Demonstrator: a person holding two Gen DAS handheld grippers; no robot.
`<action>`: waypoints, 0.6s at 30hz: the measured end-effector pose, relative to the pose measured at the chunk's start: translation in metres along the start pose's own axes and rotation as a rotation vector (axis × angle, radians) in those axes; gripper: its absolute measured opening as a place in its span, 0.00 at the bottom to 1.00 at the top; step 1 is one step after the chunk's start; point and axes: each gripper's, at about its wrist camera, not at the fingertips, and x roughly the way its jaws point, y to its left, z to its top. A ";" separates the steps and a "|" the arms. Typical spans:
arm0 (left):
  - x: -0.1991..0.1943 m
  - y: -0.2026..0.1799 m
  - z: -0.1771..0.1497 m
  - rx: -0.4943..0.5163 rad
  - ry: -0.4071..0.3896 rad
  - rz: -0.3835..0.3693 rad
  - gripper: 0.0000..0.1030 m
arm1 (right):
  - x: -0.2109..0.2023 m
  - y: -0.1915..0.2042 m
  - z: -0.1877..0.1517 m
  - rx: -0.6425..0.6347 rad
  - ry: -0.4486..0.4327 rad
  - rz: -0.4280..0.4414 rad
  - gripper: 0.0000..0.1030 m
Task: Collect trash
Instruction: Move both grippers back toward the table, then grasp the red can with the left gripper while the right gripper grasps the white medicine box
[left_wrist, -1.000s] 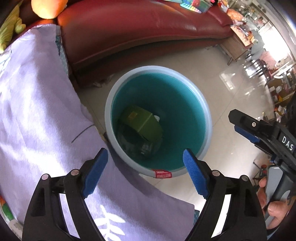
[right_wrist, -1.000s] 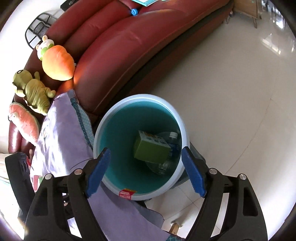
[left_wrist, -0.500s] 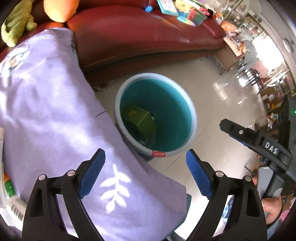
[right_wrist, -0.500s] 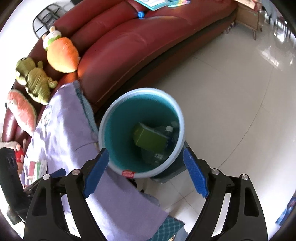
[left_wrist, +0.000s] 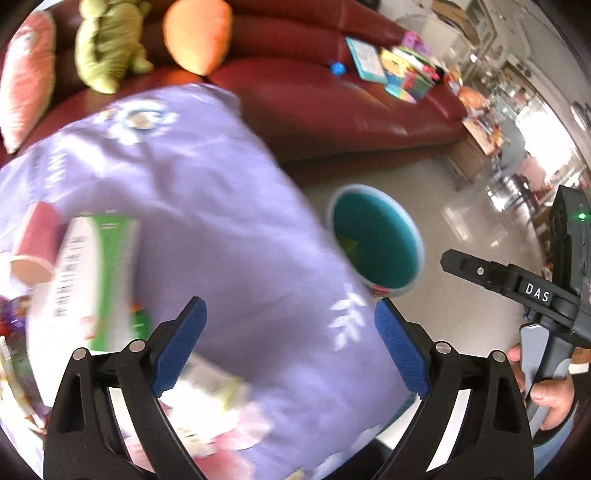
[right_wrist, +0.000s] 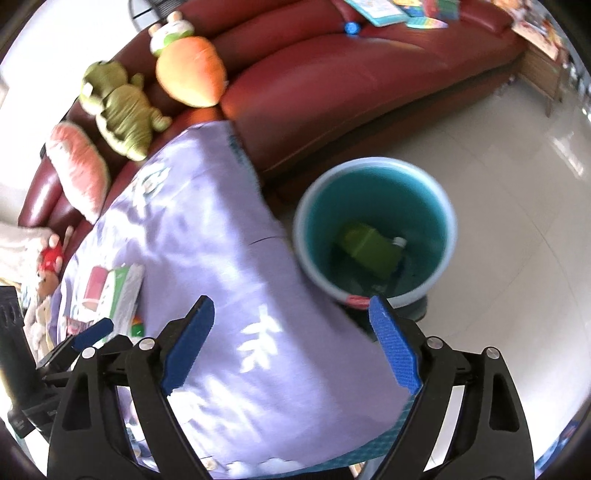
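A teal bin (right_wrist: 375, 230) stands on the floor beside the table; a green carton (right_wrist: 369, 249) and a clear bottle lie inside. The bin also shows in the left wrist view (left_wrist: 375, 245). A green-and-white pack (left_wrist: 88, 280) and a red paper cup (left_wrist: 35, 240) lie on the purple tablecloth (left_wrist: 207, 206), also in the right wrist view (right_wrist: 120, 291). My left gripper (left_wrist: 290, 349) is open and empty above the cloth. My right gripper (right_wrist: 290, 343) is open and empty above the table edge near the bin.
A red leather sofa (right_wrist: 332, 81) runs behind, with plush toys (right_wrist: 118, 107) and books (left_wrist: 388, 70) on it. More wrappers lie at the table's left edge (left_wrist: 11, 332). Glossy tile floor (right_wrist: 517, 184) spreads right of the bin.
Both grippers have drawn back and swung left, away from the bin and over the table. The pack and cup have come into view.
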 end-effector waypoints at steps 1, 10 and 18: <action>-0.006 0.011 -0.001 -0.007 -0.010 0.008 0.90 | 0.002 0.012 -0.001 -0.019 0.006 0.001 0.79; -0.062 0.104 -0.026 -0.079 -0.094 0.095 0.90 | 0.021 0.119 -0.012 -0.189 0.074 0.000 0.80; -0.111 0.191 -0.042 -0.161 -0.181 0.197 0.90 | 0.052 0.200 -0.020 -0.301 0.150 0.004 0.80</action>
